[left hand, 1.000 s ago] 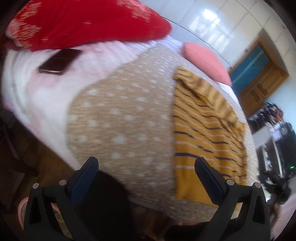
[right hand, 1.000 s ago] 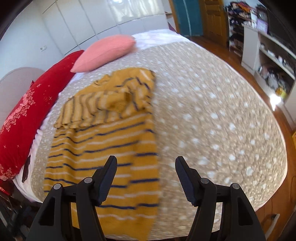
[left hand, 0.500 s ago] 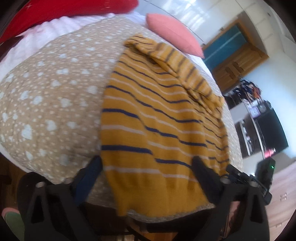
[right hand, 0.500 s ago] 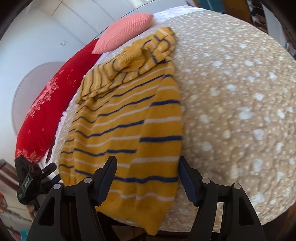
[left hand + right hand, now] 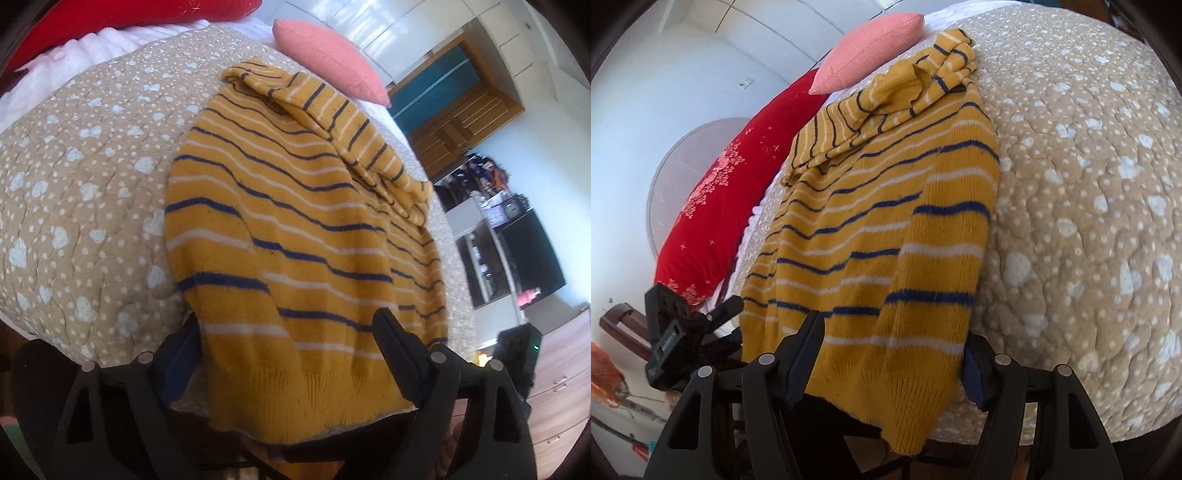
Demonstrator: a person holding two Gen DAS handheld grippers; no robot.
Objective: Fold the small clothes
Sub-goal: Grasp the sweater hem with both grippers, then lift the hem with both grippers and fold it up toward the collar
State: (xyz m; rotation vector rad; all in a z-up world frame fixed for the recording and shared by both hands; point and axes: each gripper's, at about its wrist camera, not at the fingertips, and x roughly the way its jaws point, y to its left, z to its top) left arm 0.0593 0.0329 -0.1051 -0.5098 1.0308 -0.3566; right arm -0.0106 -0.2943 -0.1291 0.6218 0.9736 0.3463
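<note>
A mustard-yellow sweater (image 5: 295,229) with navy and white stripes lies flat on the bed, its sleeves folded across the top and its ribbed hem hanging over the near edge; it also shows in the right wrist view (image 5: 886,240). My left gripper (image 5: 291,347) is open, one finger on each side of the hem's left part. My right gripper (image 5: 892,354) is open, straddling the hem's right corner. The other gripper shows in each view, the right one (image 5: 517,354) and the left one (image 5: 687,332).
The bed has a tan quilt (image 5: 74,184) with white spots, also seen in the right wrist view (image 5: 1089,184). A pink pillow (image 5: 328,55) and a red pillow (image 5: 731,184) lie at the head. Wooden doors (image 5: 461,122) and shelves (image 5: 517,240) stand to the right.
Both grippers have moved in toward the sweater's hem at the bed's near edge. The sweater now fills both views. Both stay open.
</note>
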